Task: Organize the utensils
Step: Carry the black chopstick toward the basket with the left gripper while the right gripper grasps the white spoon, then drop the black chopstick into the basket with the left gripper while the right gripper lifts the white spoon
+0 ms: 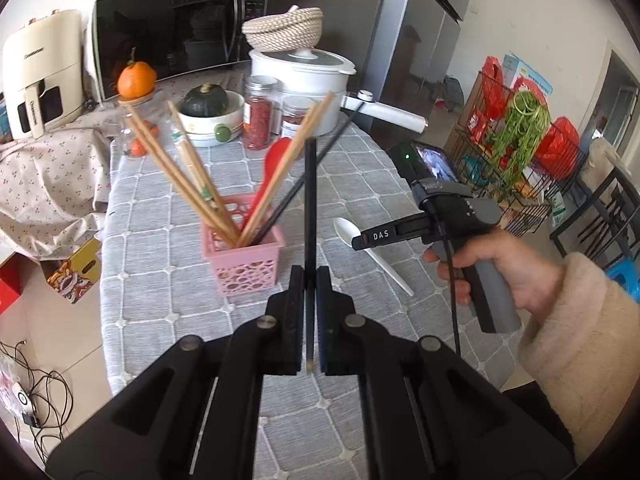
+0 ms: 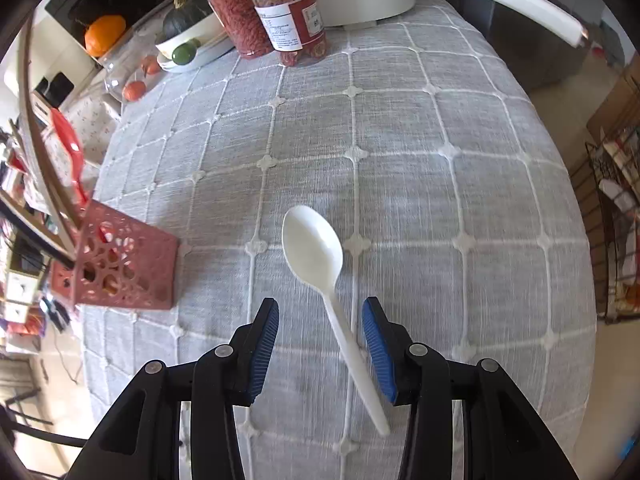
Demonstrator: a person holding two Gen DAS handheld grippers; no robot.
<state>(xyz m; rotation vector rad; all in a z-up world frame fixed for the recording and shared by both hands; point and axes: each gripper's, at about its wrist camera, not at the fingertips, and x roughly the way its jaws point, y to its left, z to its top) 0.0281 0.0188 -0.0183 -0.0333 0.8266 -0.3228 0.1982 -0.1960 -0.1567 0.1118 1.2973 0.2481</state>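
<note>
Left wrist view: left gripper (image 1: 310, 280) jaws clamped on a black chopstick (image 1: 309, 208), raised upright at centre frame, likely for dropping into the pink basket (image 1: 244, 264) left of centre, which already holds wooden chopsticks (image 1: 180, 168) and a red spoon (image 1: 272, 168). Only this view shows the person's hand (image 1: 500, 272).

Right wrist view: right gripper (image 2: 320, 336) jaws half open, straddling the handle of the white spoon (image 2: 316, 248) lying on the desk (image 2: 440, 200), not pinching yet. Only this view shows the clear gap either side.
</note>
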